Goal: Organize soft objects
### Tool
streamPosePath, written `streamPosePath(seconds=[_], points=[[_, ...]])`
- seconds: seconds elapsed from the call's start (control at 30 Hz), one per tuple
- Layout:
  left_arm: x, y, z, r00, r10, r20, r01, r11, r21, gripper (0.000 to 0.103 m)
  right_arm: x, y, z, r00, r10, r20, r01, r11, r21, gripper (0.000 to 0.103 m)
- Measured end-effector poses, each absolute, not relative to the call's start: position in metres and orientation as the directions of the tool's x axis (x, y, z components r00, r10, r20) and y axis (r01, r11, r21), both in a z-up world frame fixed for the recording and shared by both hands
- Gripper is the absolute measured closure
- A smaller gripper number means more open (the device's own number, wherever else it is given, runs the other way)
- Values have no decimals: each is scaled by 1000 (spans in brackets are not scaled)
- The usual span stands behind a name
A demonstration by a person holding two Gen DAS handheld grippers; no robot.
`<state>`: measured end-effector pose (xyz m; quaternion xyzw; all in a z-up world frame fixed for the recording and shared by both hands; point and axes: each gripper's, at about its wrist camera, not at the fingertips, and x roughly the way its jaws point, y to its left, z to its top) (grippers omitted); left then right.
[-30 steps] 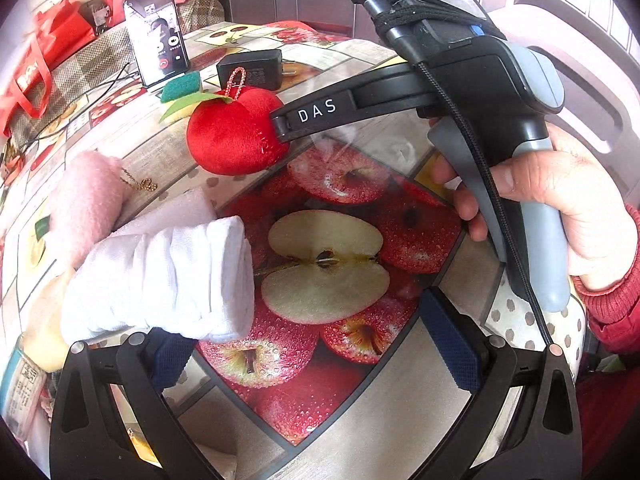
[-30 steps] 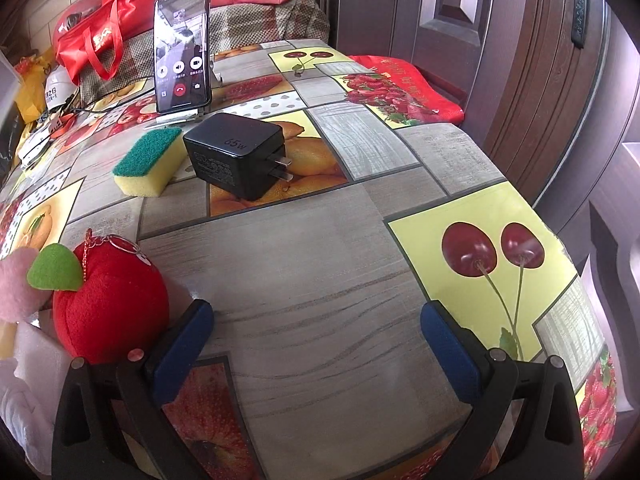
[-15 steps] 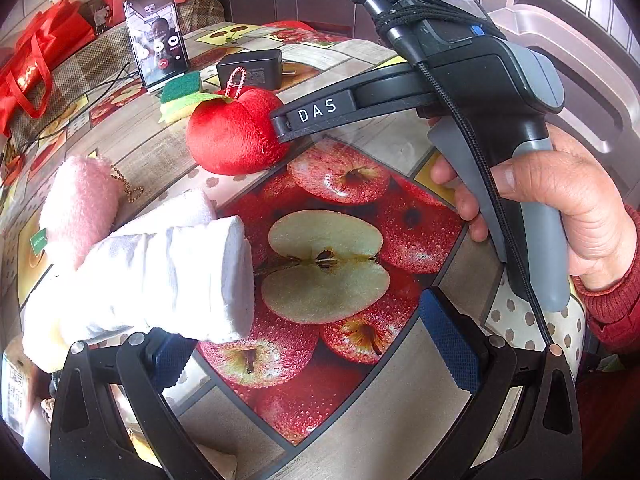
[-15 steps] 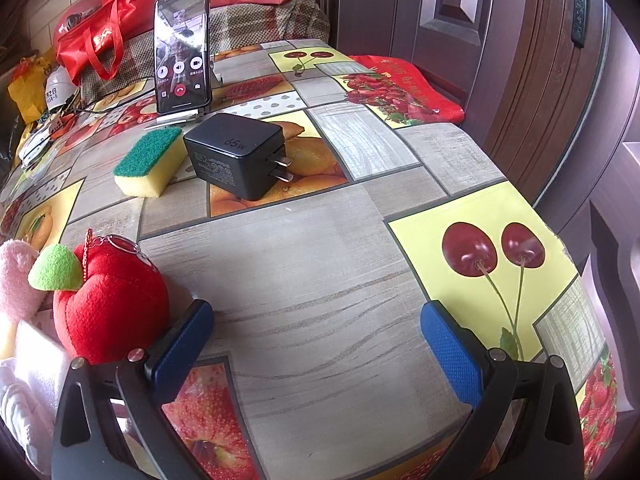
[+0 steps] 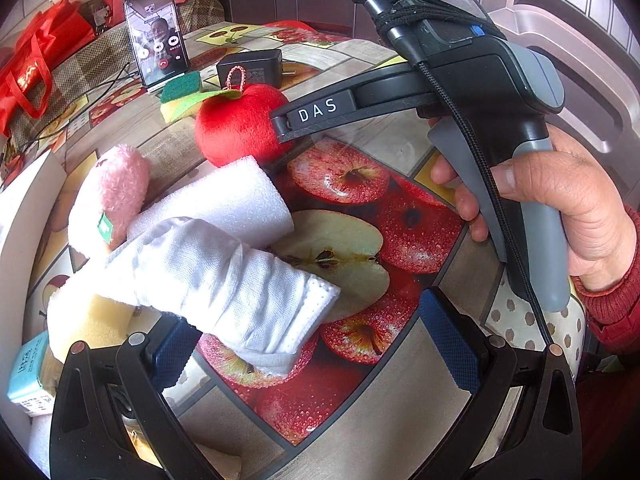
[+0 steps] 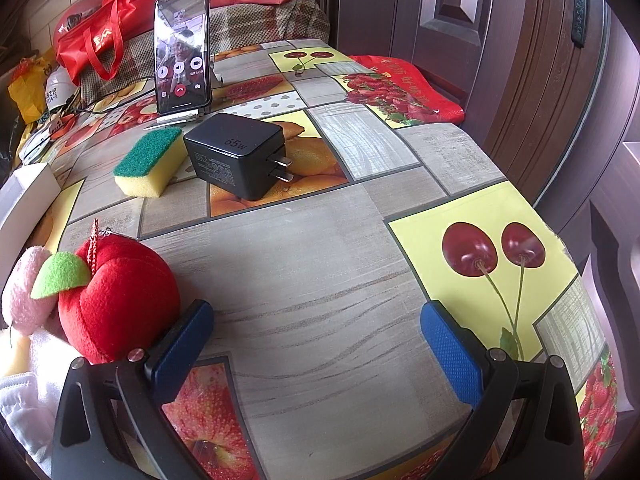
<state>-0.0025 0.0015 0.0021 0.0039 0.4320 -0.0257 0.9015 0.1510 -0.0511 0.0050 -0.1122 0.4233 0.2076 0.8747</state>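
Spreading under everything is my desk [image 6: 320,272], covered in a fruit-print cloth, and I take the red plush apple [image 6: 116,296] as my landmark. My right jaws [image 6: 316,344] stand wide with nothing between them; their left blue pad touches the apple's side, the right pad well apart from it over bare cloth. A hand [image 5: 560,208] grips the right tool's grey handle, right of the apple in the left view. My left jaws [image 5: 316,344] also stand wide; the rolled white cloth [image 5: 224,284] lies across their left pad, its folded end reaching into the gap, but I cannot tell whether it rests on the pad or just in front of it. That cloth sits nearer to me than the apple, with a white foam block [image 5: 224,204] between the two, the block's far end just beside the apple. A pink plush toy [image 5: 112,192] lies left of the apple, close against the foam. Beyond the apple stand the phone [image 6: 183,48] on its stand, the black 65w charger [image 6: 240,160], and the green-topped yellow sponge [image 6: 148,164] beside the charger.
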Motion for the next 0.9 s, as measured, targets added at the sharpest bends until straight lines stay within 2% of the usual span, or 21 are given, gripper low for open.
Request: streamPosePath(seconds=[0.9], points=[[0, 0, 3, 627, -42, -778, 56, 998, -9, 0, 151, -51, 5, 553, 268, -789, -458, 889, -19, 0]])
